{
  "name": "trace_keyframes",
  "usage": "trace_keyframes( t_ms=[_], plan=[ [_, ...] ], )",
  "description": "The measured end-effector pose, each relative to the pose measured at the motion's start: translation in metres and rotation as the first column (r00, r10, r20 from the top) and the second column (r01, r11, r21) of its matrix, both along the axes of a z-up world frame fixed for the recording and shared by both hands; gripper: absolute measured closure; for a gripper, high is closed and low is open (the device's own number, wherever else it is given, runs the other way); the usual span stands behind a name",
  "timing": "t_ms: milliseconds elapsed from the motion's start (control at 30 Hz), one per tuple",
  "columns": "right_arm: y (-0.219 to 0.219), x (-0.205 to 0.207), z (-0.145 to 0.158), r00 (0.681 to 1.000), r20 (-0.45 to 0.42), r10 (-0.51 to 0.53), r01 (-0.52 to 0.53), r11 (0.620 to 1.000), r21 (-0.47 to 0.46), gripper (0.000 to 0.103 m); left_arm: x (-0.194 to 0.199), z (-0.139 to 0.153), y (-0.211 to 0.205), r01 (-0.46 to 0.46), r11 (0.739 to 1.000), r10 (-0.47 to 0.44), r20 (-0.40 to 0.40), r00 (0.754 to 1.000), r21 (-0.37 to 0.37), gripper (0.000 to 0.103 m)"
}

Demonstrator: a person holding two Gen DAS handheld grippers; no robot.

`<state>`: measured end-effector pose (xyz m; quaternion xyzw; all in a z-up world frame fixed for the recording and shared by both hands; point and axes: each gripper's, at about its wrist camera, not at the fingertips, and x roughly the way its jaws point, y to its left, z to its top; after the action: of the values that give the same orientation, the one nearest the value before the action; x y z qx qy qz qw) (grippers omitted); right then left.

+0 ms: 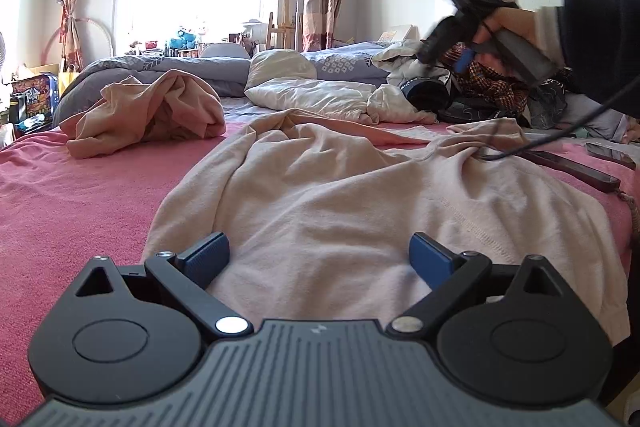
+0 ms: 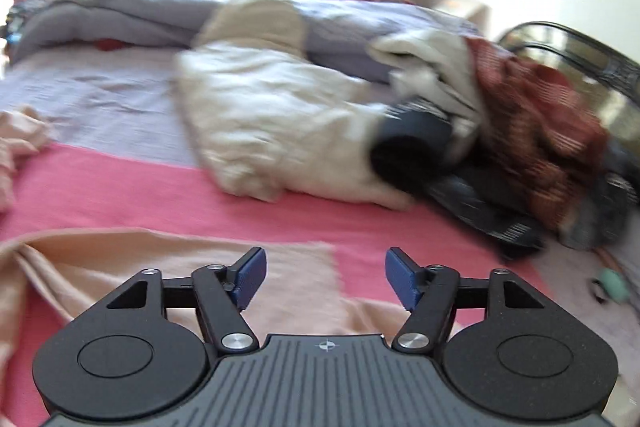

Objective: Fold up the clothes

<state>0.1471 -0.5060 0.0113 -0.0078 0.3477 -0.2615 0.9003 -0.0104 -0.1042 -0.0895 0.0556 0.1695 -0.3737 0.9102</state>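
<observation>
A pale pink garment (image 1: 360, 203) lies rumpled and spread on the red blanket (image 1: 80, 195). My left gripper (image 1: 320, 259) is open and empty, low over the garment's near part. My right gripper (image 2: 325, 277) is open and empty, above the garment's far edge (image 2: 180, 263) and the red blanket (image 2: 160, 195). In the left wrist view the right gripper's body (image 1: 480, 19) is held up in the air at the right by a hand. A second pink garment (image 1: 148, 111) lies crumpled at the back left. The right wrist view is blurred.
A white quilt (image 1: 316, 95) and grey duvet (image 1: 180, 71) lie across the back. A pile of dark and checked clothes (image 2: 532, 131) sits at the right. A phone (image 1: 610, 155) and a dark bar (image 1: 572, 169) lie at the right edge with a cable.
</observation>
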Motion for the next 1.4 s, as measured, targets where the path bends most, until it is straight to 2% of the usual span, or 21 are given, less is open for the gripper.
trace_keyframes(
  t_ms=[133,200,333,367,433,533,567,600,633,667,800,900,967,1033,1100,1267,1333,1400],
  plan=[
    [-0.014,0.047,-0.016,0.997,-0.06,-0.038,0.043,0.995,0.087,0.032,-0.001,0.002,0.001,0.0,1.0,0.0,-0.006,1.0,0.006,0.006],
    [-0.03,0.059,-0.024,0.99,-0.085,-0.111,0.12,0.987,0.105,0.032,-0.001,0.002,0.002,0.005,1.0,-0.005,-0.001,1.0,0.006,0.006],
    [-0.08,0.055,-0.04,0.972,-0.051,-0.228,0.233,0.936,0.262,0.034,0.0,0.001,0.004,0.018,1.0,-0.018,-0.006,1.0,-0.007,0.005],
    [-0.089,0.055,-0.047,0.968,-0.061,-0.243,0.25,0.927,0.278,0.037,0.0,0.001,0.004,0.019,1.0,-0.019,-0.009,1.0,-0.009,0.005],
    [-0.098,0.059,-0.063,0.967,-0.105,-0.231,0.251,0.933,0.26,0.044,0.001,0.002,0.004,0.019,1.0,-0.019,-0.017,1.0,-0.011,0.005],
    [-0.096,0.068,-0.087,0.967,-0.188,-0.17,0.211,0.952,0.222,0.047,0.004,0.005,0.005,0.021,1.0,-0.021,-0.043,0.999,-0.009,0.005],
    [-0.094,0.07,-0.093,0.971,-0.183,-0.152,0.19,0.959,0.211,0.049,0.005,0.007,0.005,0.021,1.0,-0.021,-0.053,0.998,-0.004,0.005],
    [-0.091,0.071,-0.093,0.977,-0.172,-0.127,0.163,0.963,0.213,0.064,0.006,0.009,0.005,0.018,1.0,-0.017,-0.065,0.998,0.001,0.005],
    [-0.088,0.073,-0.091,0.981,-0.165,-0.098,0.134,0.966,0.223,0.092,0.008,0.013,0.006,0.007,1.0,-0.006,-0.077,0.997,0.006,0.005],
    [-0.085,0.074,-0.09,0.985,-0.158,-0.068,0.104,0.967,0.232,0.097,0.009,0.017,0.007,-0.014,1.0,0.014,-0.086,0.996,0.007,0.005],
    [-0.063,0.083,-0.062,0.995,-0.097,0.018,-0.003,0.988,0.155,0.098,0.034,0.045,0.023,-0.155,0.987,0.148,-0.137,0.979,-0.036,0.005],
    [-0.052,0.099,-0.022,0.999,0.004,0.046,-0.046,0.992,0.119,0.098,0.077,0.065,0.03,-0.241,0.97,0.232,-0.184,0.955,-0.031,0.005],
    [-0.044,0.111,0.006,0.995,0.064,0.076,-0.079,0.995,0.054,0.098,0.108,0.075,0.03,-0.259,0.965,0.245,-0.209,0.947,-0.045,0.005],
    [-0.039,0.123,0.033,0.987,0.116,0.107,-0.107,0.994,-0.009,0.098,0.137,0.082,0.024,-0.249,0.967,0.231,-0.243,0.942,-0.046,0.005],
    [-0.036,0.133,0.056,0.976,0.169,0.136,-0.127,0.99,-0.065,0.098,0.161,0.085,0.009,-0.214,0.976,0.199,-0.248,0.948,-0.034,0.005],
    [-0.036,0.158,0.089,0.949,0.258,0.18,-0.16,0.982,-0.097,0.098,0.192,0.079,-0.05,-0.069,0.996,0.079,-0.218,0.973,0.052,0.005],
    [-0.031,0.164,0.092,0.942,0.268,0.2,-0.178,0.979,-0.103,0.098,0.193,0.073,-0.073,-0.024,0.993,0.044,-0.18,0.983,0.111,0.005],
    [-0.023,0.167,0.096,0.932,0.282,0.228,-0.202,0.972,-0.119,0.098,0.198,0.063,-0.09,-0.046,0.976,0.076,-0.135,0.988,0.213,0.005]
  ],
)
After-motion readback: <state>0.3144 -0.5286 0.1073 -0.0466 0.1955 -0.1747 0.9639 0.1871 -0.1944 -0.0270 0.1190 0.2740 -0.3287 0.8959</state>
